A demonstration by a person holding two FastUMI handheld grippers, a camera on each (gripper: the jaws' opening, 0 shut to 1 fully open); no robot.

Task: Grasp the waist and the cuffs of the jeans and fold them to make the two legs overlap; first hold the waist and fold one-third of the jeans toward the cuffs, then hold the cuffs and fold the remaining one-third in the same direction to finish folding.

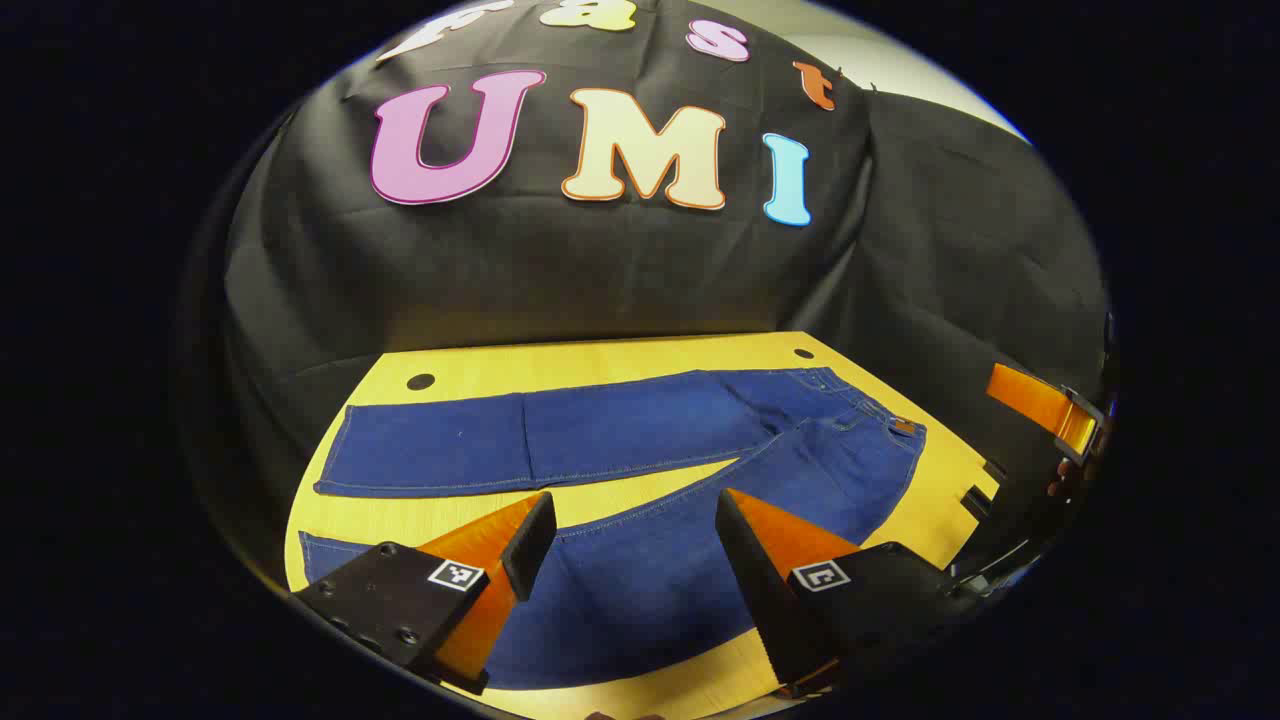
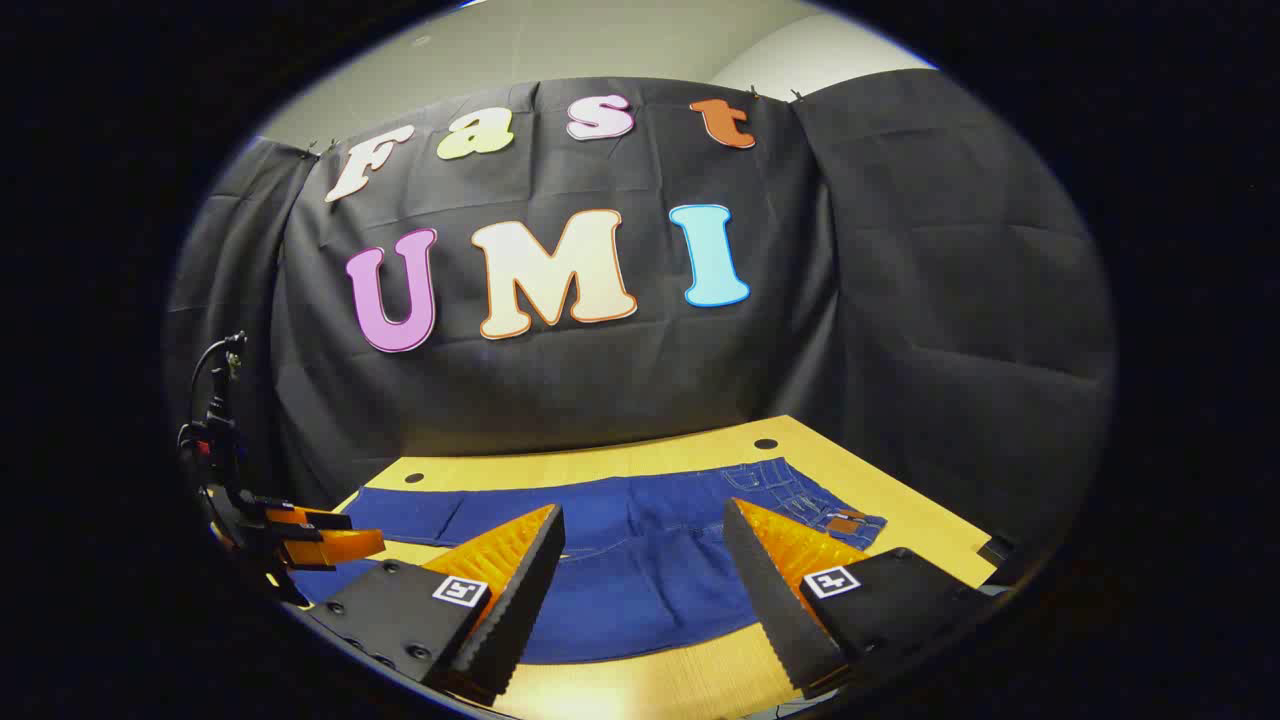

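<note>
Blue jeans lie flat on the yellow wooden table, legs spread apart toward the left, waist with a brown patch at the right. My left gripper hovers open above the near leg, nothing between its fingers. In the right gripper view the jeans lie below my right gripper, which stands open over the seat area, left of the waist patch. The left gripper shows at the far left of that view; the right gripper shows at the right edge of the left gripper view.
The table has small round holes near its back edge. Black cloth walls close in behind and to the sides. A bare strip of table runs along the front edge.
</note>
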